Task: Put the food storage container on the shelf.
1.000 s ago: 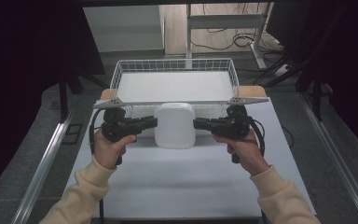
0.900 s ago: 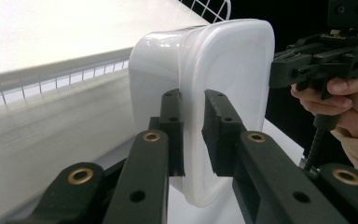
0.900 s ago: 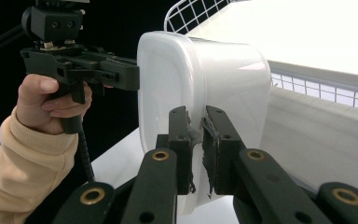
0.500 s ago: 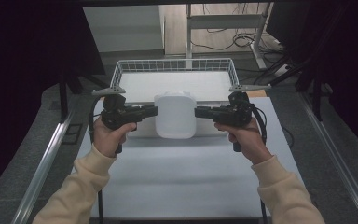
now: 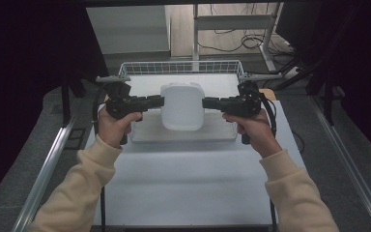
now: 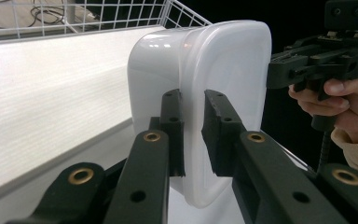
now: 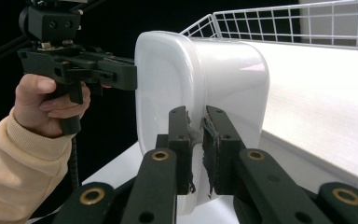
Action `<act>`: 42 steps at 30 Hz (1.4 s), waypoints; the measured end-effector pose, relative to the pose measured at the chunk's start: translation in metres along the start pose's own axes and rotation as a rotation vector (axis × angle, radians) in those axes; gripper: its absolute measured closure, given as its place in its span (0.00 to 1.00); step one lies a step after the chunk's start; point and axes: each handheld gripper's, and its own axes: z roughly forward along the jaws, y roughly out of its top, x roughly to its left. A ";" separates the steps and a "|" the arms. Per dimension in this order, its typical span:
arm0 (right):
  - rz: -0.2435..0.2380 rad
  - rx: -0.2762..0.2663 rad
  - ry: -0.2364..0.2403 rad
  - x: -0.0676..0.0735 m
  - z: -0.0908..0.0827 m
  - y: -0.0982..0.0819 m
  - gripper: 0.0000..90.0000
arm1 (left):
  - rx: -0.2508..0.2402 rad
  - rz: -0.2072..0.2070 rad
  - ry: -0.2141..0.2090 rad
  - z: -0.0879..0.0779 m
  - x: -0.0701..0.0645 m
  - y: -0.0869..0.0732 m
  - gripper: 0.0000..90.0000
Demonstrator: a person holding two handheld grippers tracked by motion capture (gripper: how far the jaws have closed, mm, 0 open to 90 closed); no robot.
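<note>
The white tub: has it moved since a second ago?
Yes. The tub has moved away from the person, from the basket's near edge to over its floor, both grippers clamped on its rim.

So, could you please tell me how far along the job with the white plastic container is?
Done: both grippers, left and right, are shut on the rim of the white plastic container. In hand: it hangs clear of the table, over the white wire basket. Left: setting it down, probably inside.
</note>
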 end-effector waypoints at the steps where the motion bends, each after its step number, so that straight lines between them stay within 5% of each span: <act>1: 0.001 0.001 -0.001 -0.001 0.000 0.001 0.90 | 0.000 0.002 0.002 0.000 0.001 0.001 0.88; 27: 0.028 0.009 -0.026 -0.026 0.013 0.049 0.90 | 0.014 -0.022 -0.009 0.012 0.029 0.051 0.88; 42: 0.115 0.046 -0.032 -0.053 0.029 0.057 0.89 | 0.045 -0.117 -0.030 0.030 0.055 0.057 0.88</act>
